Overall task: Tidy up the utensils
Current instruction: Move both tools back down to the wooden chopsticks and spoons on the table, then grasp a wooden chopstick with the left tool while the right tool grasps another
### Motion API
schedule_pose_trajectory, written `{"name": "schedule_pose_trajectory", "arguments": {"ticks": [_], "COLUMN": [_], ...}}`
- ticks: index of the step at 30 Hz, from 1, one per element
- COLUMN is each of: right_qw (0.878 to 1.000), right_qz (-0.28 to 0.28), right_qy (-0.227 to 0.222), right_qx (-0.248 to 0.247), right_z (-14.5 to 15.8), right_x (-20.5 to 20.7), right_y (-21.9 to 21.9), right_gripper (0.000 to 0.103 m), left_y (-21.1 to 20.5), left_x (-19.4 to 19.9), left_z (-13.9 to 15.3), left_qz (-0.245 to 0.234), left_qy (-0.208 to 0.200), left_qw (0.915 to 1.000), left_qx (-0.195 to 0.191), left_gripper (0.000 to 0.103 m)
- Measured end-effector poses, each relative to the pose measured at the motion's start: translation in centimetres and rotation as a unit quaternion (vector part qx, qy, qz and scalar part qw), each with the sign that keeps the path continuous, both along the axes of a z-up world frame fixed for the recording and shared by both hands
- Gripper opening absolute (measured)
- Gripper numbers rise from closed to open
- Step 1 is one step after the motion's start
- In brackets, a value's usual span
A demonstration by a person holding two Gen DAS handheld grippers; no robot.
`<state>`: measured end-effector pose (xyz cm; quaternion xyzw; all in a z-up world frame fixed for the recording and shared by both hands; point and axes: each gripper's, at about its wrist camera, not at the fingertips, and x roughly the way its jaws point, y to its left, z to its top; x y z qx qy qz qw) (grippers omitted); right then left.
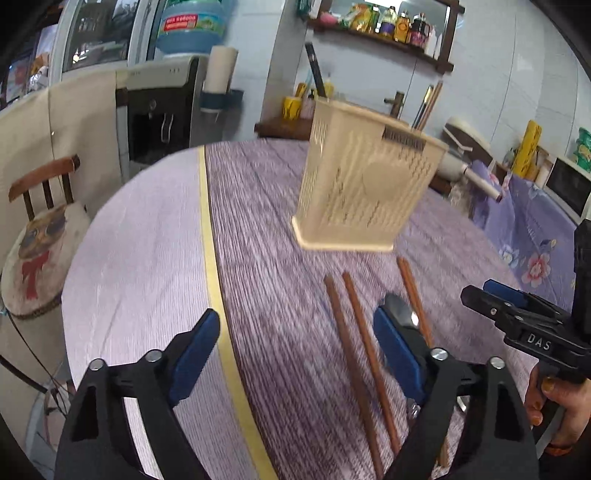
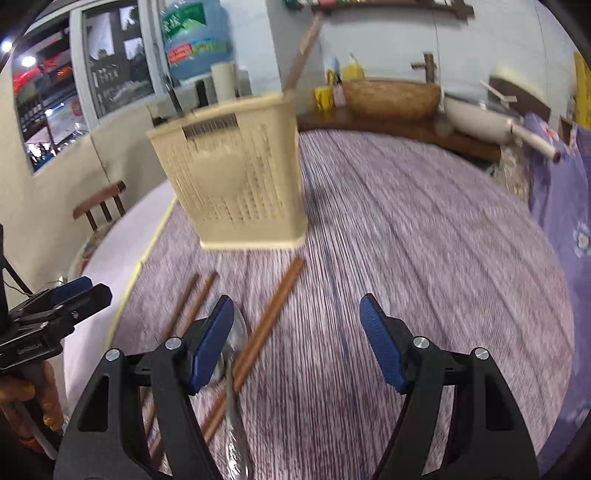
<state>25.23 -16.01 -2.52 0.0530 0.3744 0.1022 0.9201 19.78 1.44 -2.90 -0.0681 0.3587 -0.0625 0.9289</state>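
A cream perforated utensil holder (image 1: 364, 192) stands on the purple striped tablecloth; it also shows in the right wrist view (image 2: 236, 177). Brown wooden chopsticks (image 1: 351, 332) lie in front of it, seen also in the right wrist view (image 2: 273, 314). A metal spoon (image 1: 402, 314) lies among them, partly hidden by my left gripper's right finger; in the right wrist view the spoon (image 2: 231, 362) lies under my right gripper's left finger. My left gripper (image 1: 295, 350) is open and empty above the table. My right gripper (image 2: 299, 343) is open and empty; it also shows in the left wrist view (image 1: 491, 295).
A yellow tape stripe (image 1: 214, 258) runs across the cloth. A wooden chair (image 1: 40, 206) stands at the left. A water dispenser (image 1: 162, 110) and a shelf of bottles (image 1: 391, 26) are behind. A woven basket (image 2: 391, 96) and a floral cloth (image 2: 561, 206) are at the right.
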Motion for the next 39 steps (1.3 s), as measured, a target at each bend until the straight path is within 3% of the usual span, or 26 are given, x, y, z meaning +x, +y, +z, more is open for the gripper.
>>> {"name": "schedule_pose_trajectory", "arguments": {"ticks": [4, 14, 20, 22, 29, 39], "right_qw": [1.0, 0.998, 0.997, 0.997, 0.997, 0.996], "right_qz": [-0.01, 0.009, -0.003, -0.009, -0.014, -0.024], "right_qy": [0.027, 0.061, 0.067, 0.07, 0.073, 0.075], "right_qx": [0.005, -0.033, -0.041, -0.026, -0.029, -0.033], "right_z": [-1.4, -2.7, -2.8, -2.7, -2.7, -2.7], "right_x": [0.0, 1.3, 1.5, 1.6, 3.1, 5.3], "right_y": [-0.1, 3.0, 1.9, 1.1, 1.4, 1.8], "right_gripper": [0.063, 0.057, 0.054, 0.047, 0.039, 0.022], "left_y": [-0.4, -1.9, -2.0, -2.1, -3.2, -4.9], "left_x": [-0.2, -0.2, -0.2, -0.2, 0.3, 3.2], "left_z": [-1.2, -2.2, -2.3, -2.1, -2.1, -3.0], "left_qz": [-0.011, -0.029, -0.033, -0.033, -0.043, -0.054], "left_qy": [0.023, 0.036, 0.039, 0.037, 0.038, 0.063], "left_qw": [0.9997, 0.9987, 0.9984, 0.9985, 0.9978, 0.994], "left_qx": [0.0, 0.019, 0.025, 0.024, 0.034, 0.07], "left_gripper": [0.065, 0.062, 0.062, 0.062, 0.06, 0.036]}}
